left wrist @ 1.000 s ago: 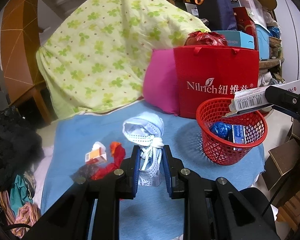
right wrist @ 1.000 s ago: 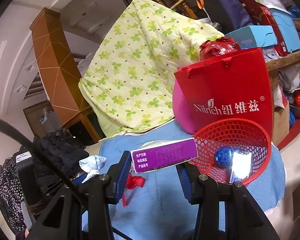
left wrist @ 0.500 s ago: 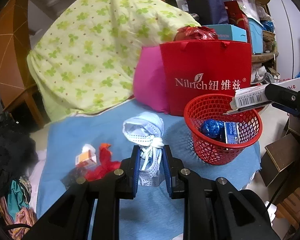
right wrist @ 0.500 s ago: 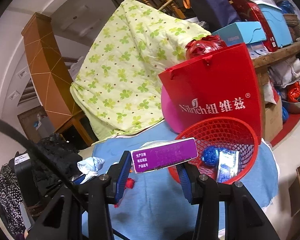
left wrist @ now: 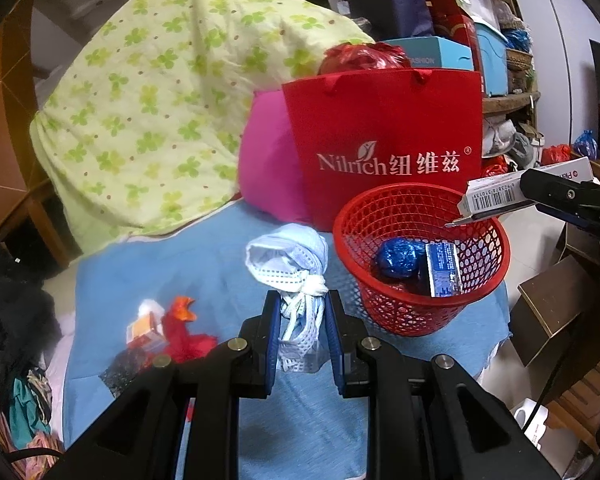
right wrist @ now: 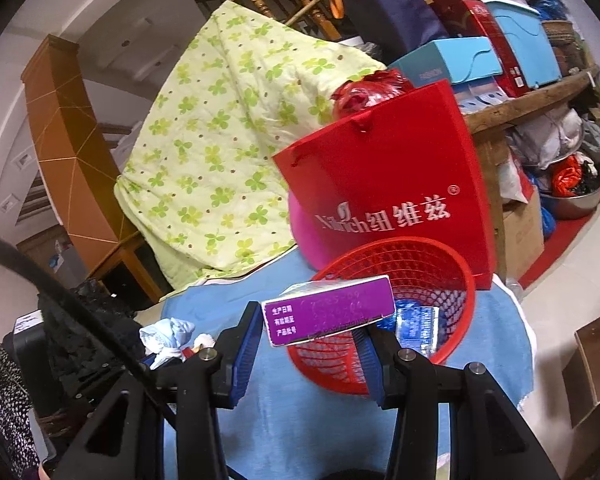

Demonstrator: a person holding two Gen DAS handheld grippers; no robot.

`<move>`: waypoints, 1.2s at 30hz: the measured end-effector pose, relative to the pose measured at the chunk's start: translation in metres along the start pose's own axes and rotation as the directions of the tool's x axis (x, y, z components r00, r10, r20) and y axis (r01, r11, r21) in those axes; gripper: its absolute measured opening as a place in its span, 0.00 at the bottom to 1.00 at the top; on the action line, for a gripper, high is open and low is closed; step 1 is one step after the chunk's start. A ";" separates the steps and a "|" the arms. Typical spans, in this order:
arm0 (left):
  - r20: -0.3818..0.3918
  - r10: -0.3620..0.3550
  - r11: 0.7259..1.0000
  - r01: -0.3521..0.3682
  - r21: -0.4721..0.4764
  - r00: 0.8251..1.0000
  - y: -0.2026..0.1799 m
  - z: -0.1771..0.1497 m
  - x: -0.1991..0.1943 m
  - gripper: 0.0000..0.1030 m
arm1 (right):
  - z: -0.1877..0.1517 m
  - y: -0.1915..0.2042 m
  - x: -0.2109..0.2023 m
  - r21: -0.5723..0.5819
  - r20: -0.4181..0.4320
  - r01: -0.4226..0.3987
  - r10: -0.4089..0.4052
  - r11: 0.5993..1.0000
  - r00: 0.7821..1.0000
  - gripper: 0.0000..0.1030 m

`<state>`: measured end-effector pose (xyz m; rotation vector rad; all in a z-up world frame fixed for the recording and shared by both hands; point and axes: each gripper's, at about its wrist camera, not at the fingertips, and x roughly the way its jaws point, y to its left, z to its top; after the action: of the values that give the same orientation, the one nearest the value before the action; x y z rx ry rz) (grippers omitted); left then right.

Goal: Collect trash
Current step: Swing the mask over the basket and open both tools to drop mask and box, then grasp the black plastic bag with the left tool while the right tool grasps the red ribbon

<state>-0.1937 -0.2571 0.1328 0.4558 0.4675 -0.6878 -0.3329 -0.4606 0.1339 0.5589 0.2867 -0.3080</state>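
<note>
At the far left of the left wrist view, dark clothes (left wrist: 12, 320) are piled beside the table (left wrist: 204, 264), which is covered by a blue cloth. On that cloth a small orange-and-white box (left wrist: 142, 326) and a red scrap (left wrist: 184, 334) are seen lying together, touching. Just right of them, a bundle of blue masks (left wrist: 290, 268) is clamped between the blue pads of the left tongs (left wrist: 302, 334), which are closed narrowly on its knotted lower part. Behind, a green quilt (left wrist: 160, 120) is draped, with a pink cushion (left wrist: 266, 168) and a red bag (left wrist: 384, 148) set against it. To the right, a red basket (left wrist: 420, 312) is placed on the cloth in front of the bag; a blue foil ball (left wrist: 398, 258) and a blue packet (left wrist: 444, 268) are held inside it. In the right wrist view, a purple-ended carton (right wrist: 328, 316) is gripped by its sides in the right tongs (right wrist: 310, 340), spread to the carton's width, and is held above the basket's near rim.
</note>
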 end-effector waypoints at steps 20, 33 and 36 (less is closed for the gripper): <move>-0.002 -0.331 0.943 0.331 0.034 0.944 -0.038 0.059 0.081 0.34 | 0.025 -0.066 0.062 0.014 -0.081 0.132 -0.130 0.991 0.988 0.49; -0.042 -0.247 0.967 0.243 -0.082 0.968 0.031 -0.020 0.076 0.66 | 0.018 -0.069 0.076 0.071 -0.100 0.052 -0.045 0.996 0.994 0.66; -0.073 -0.196 0.976 0.187 -0.108 0.978 0.051 -0.056 0.066 0.66 | 0.010 -0.049 0.068 0.047 -0.101 0.010 -0.006 0.999 0.995 0.66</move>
<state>-0.1276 -0.2243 0.0639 0.3479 0.6282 -0.8293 -0.2862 -0.5194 0.0953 0.6215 0.3799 -0.2954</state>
